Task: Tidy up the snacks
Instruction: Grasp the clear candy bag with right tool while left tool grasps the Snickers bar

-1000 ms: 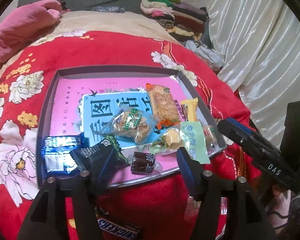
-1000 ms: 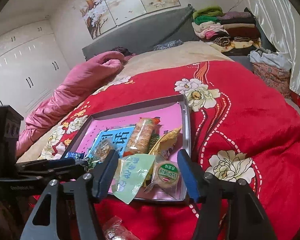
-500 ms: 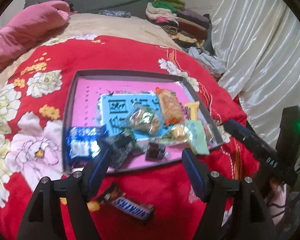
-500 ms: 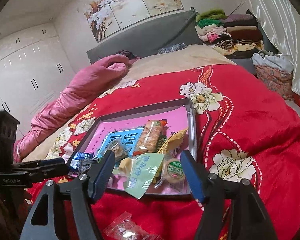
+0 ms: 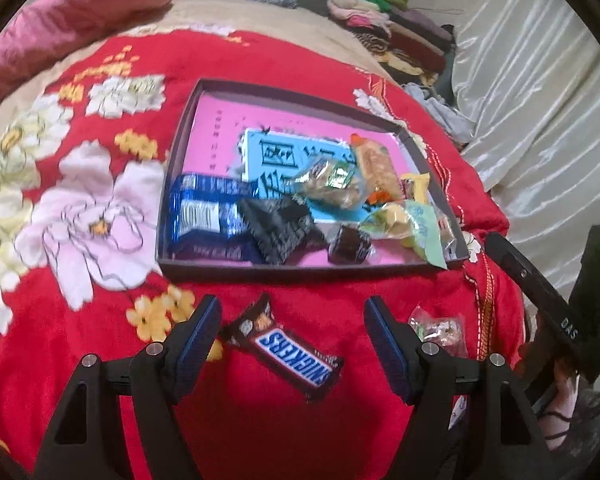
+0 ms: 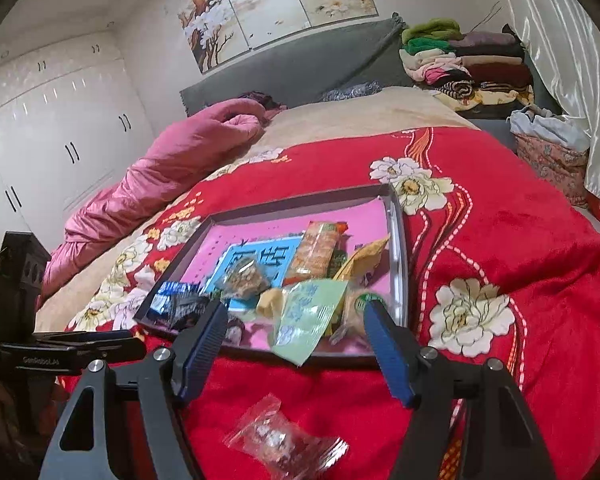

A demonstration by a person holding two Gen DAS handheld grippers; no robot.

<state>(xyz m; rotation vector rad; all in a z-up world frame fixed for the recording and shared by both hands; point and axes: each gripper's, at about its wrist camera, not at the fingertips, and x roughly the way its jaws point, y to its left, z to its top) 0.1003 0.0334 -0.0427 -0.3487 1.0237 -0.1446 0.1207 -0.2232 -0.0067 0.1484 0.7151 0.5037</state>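
A shallow dark box [image 5: 180, 128] with a pink floor lies on the red bedspread and holds several wrapped snacks, among them a blue packet [image 5: 208, 210] and a pale green packet [image 5: 426, 232]. The box also shows in the right wrist view [image 6: 398, 240]. A Snickers bar [image 5: 288, 352] lies on the bedspread in front of the box, between the fingers of my open, empty left gripper [image 5: 292, 320]. A clear-wrapped snack [image 6: 282, 438] lies below my open, empty right gripper [image 6: 294, 320]; it also shows in the left wrist view [image 5: 438, 326].
A pink quilt [image 6: 160, 172] lies along the bed's left side. Folded clothes [image 6: 460, 60] are stacked at the bed's head. A white curtain [image 5: 540, 80] hangs on the right. White wardrobes [image 6: 52, 132] stand at the left.
Both grippers have pulled back from the box toward the bed's near edge. The Snickers bar and the clear-wrapped snack have come into full view.
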